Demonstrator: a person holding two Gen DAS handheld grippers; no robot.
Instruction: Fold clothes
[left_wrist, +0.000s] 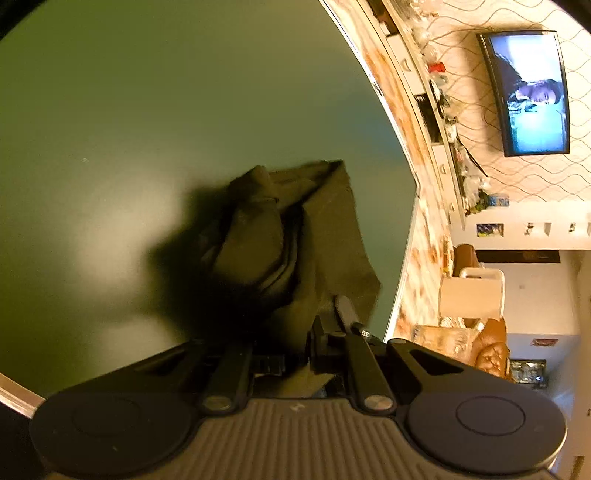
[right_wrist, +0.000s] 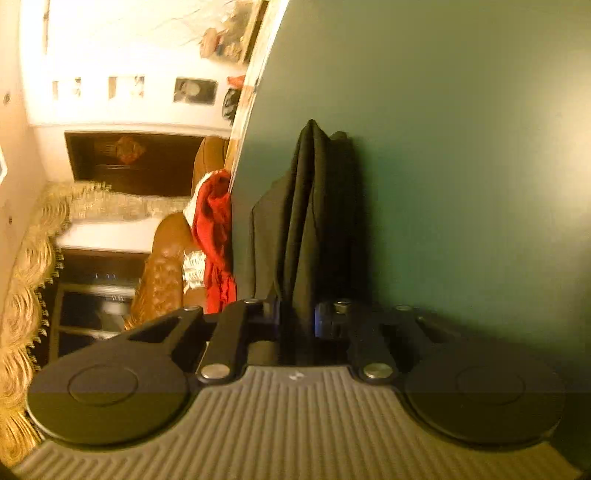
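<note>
We are partway through the fold, as far as we can judge: the dark garment (left_wrist: 291, 236) is bunched and lifted, not yet lying flat in a neat stack on the green worktop (left_wrist: 147, 110). In the left wrist view it hangs in rumpled layers with a loose corner flaring out, so the fold itself looks unfinished and the laying down and smoothing are left to do.

Our left tool (left_wrist: 317, 325) is clamped on an edge of the garment, cloth pinched between its closed fingers and trailing forward over the worktop. Our right tool (right_wrist: 299, 310) is likewise clamped on the garment (right_wrist: 314, 206), which runs straight away from the fingers in long narrow pleats.

Both tools appear rolled on their sides, since the worktop edge runs upright in each view, with the room beyond it and a red cloth (right_wrist: 216, 236) just past the edge.
</note>
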